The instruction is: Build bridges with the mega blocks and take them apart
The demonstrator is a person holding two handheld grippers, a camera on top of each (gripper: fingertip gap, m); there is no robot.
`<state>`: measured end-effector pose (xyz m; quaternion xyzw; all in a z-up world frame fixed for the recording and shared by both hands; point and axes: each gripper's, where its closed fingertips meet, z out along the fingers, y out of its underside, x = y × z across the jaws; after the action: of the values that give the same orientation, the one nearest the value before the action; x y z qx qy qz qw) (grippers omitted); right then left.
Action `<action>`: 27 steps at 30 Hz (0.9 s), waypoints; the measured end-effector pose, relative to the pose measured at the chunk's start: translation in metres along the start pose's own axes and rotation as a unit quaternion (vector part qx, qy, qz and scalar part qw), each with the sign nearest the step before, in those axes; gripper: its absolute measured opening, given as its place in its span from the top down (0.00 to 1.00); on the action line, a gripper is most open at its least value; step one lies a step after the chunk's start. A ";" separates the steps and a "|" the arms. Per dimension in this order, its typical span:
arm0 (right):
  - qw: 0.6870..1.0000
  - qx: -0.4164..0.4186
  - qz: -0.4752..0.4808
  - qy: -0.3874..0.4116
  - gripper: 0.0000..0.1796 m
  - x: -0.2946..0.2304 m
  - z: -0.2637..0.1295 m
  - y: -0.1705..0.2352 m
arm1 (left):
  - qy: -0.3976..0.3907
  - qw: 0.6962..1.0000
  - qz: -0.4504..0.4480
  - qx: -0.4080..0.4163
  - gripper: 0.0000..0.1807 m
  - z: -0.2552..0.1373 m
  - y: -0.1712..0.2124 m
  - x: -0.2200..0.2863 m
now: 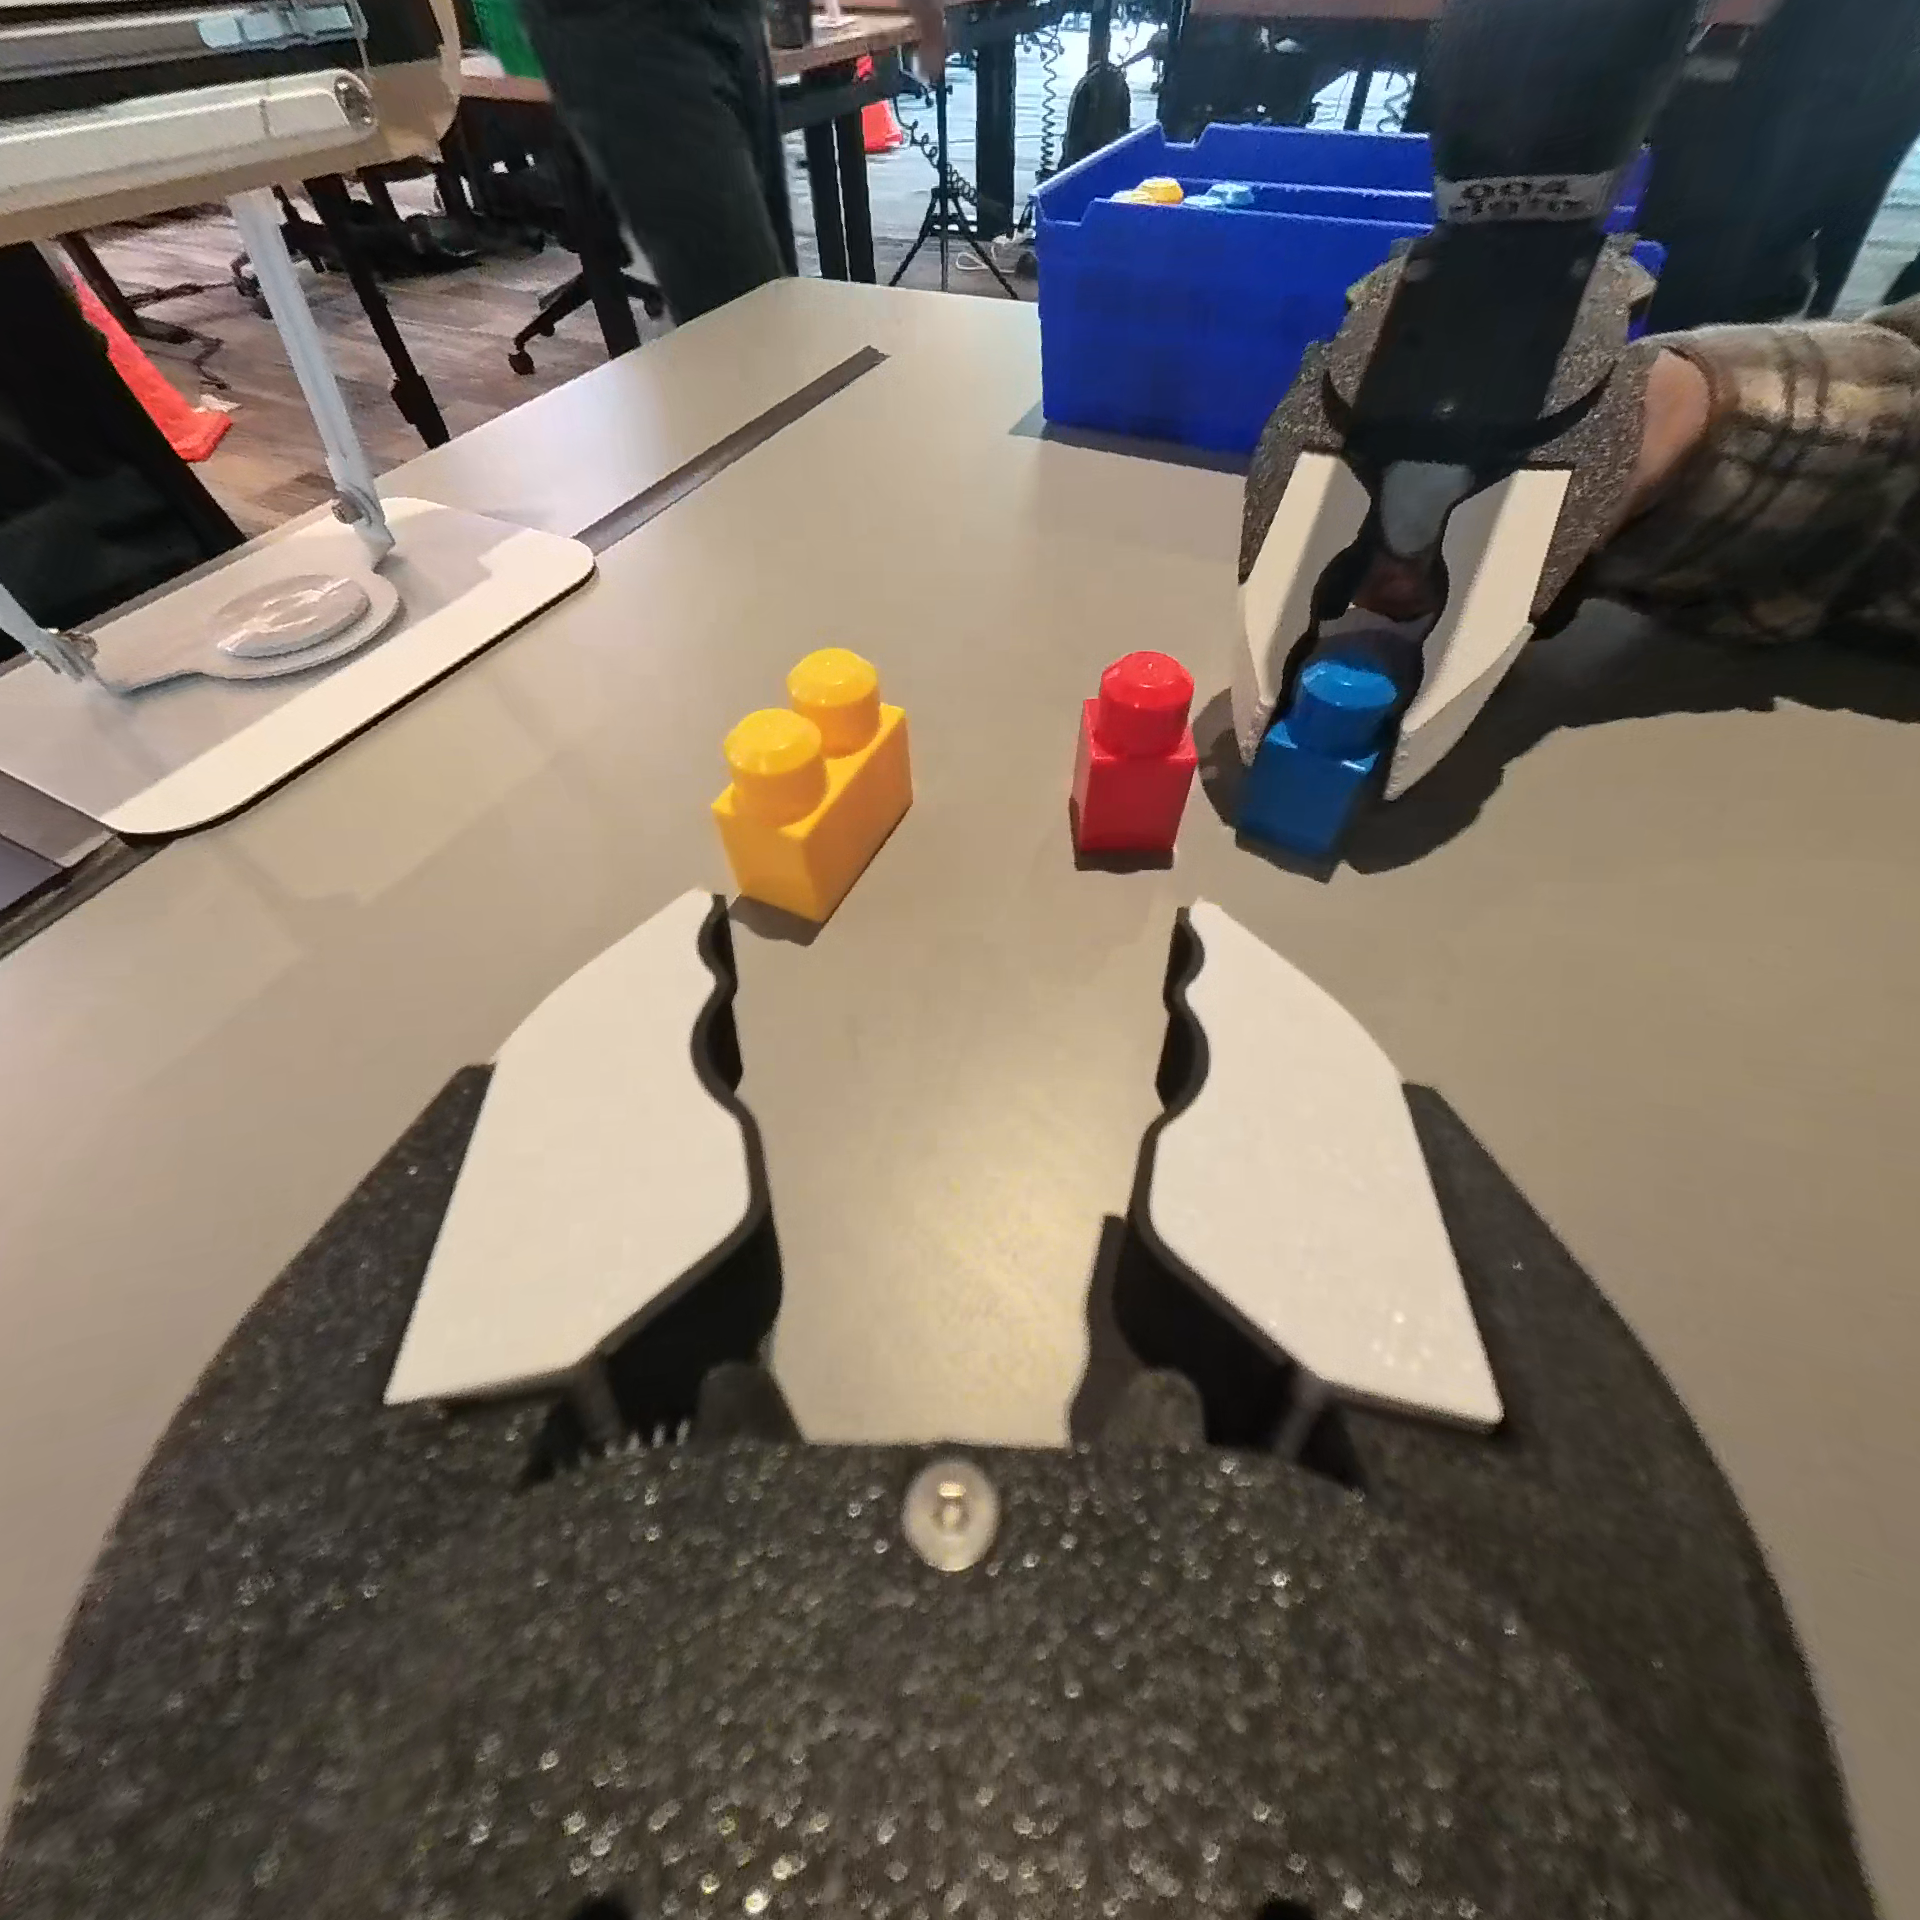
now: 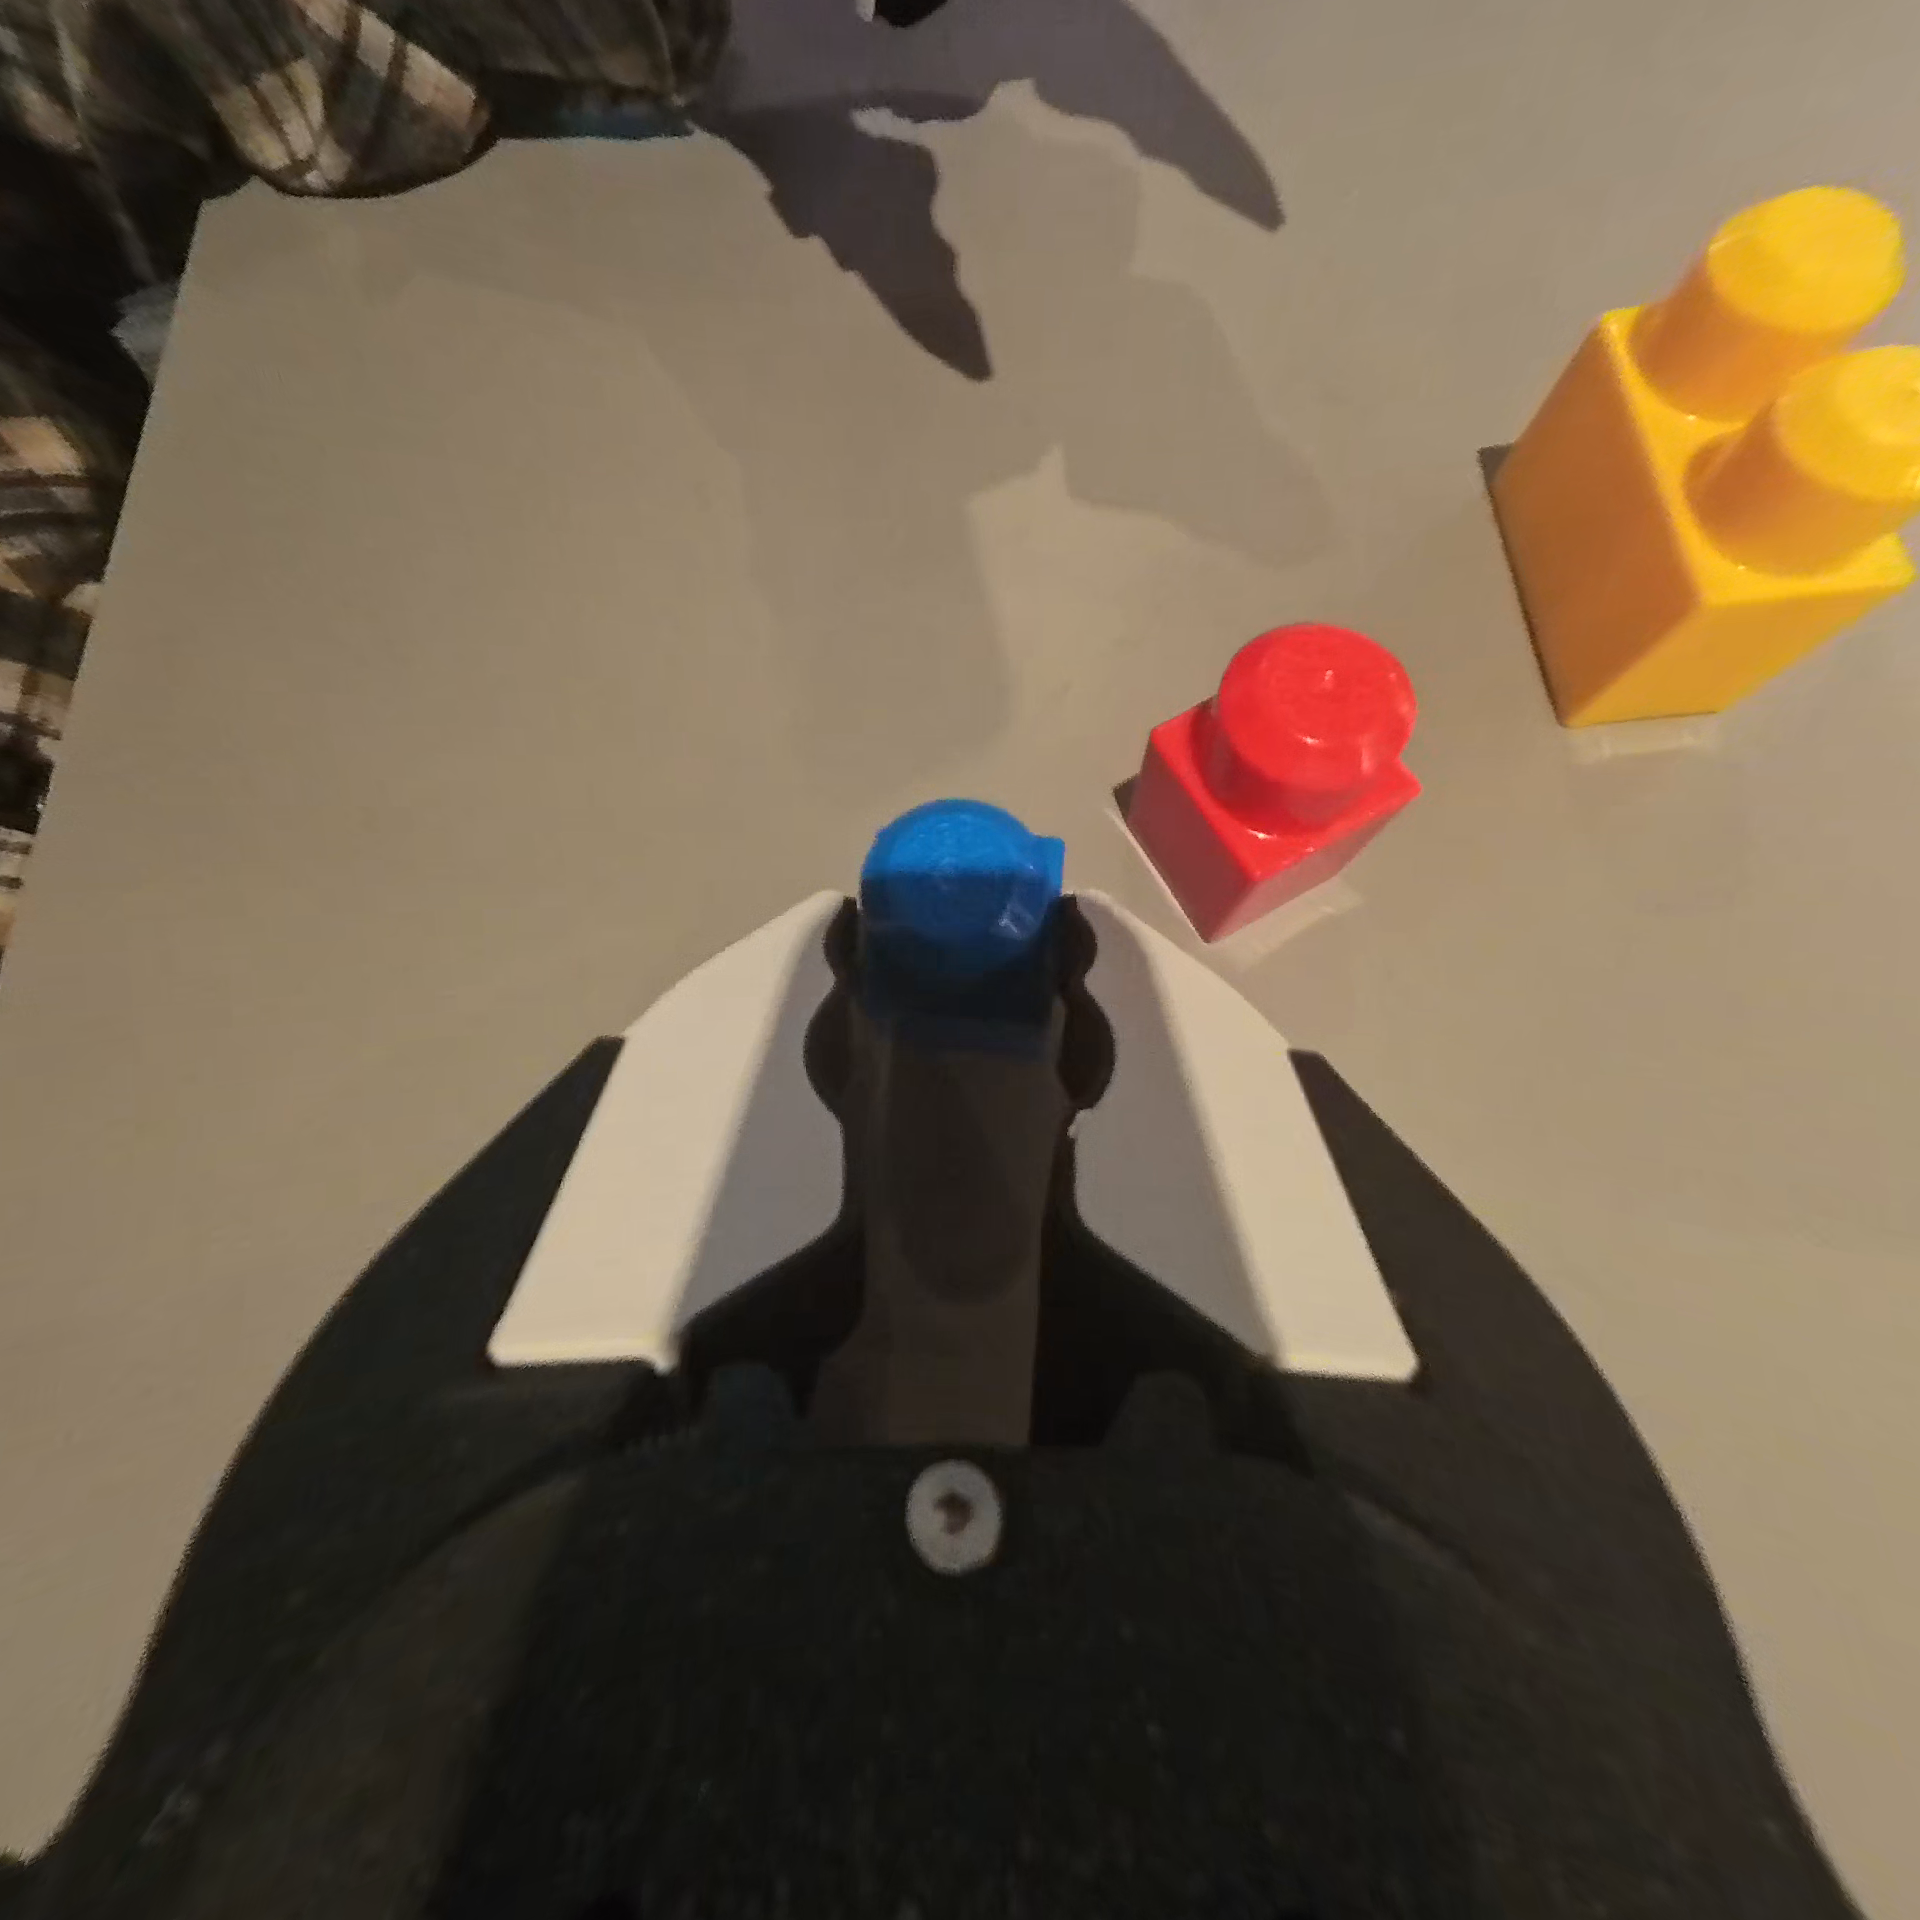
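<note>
Right tool (image 2: 961,914) closed on the blue single-stud block (image 1: 1314,753), seated on the bench (image 1: 935,1143) beside the red block (image 1: 1132,764). Left tool (image 1: 951,920) wide open, empty. Blocks judged light, rigid, slick; grip flat sides.

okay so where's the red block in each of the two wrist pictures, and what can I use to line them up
Left wrist view: red block right of centre, beside the blue block.
Right wrist view: red block right of centre, just beyond the right hand-held gripper.
Shared landmark: the yellow block, two studs, on the red block's far side from the blue.
</note>
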<state>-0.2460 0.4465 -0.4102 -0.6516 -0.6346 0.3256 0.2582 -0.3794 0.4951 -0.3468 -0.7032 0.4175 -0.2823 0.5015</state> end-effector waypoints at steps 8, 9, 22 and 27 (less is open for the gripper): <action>0.995 -0.003 -0.068 -0.071 0.80 -0.018 0.002 -0.028 | -0.010 1.000 -0.006 0.012 0.57 -0.006 -0.003 -0.007; 0.993 -0.012 -0.084 -0.084 0.80 -0.022 0.005 -0.033 | -0.012 1.000 -0.006 0.012 0.57 -0.007 -0.003 -0.008; 0.962 -0.106 -0.181 -0.173 0.80 -0.040 0.068 -0.057 | -0.038 0.999 -0.024 0.027 0.58 -0.021 -0.005 -0.027; 0.959 -0.112 -0.188 -0.180 0.80 -0.042 0.075 -0.056 | -0.036 0.999 -0.016 0.021 0.58 -0.020 -0.005 -0.025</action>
<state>-0.3385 0.4024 -0.4135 -0.4761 -0.8139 0.3101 0.1216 -0.4066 0.5080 -0.3349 -0.7090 0.3814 -0.2733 0.5264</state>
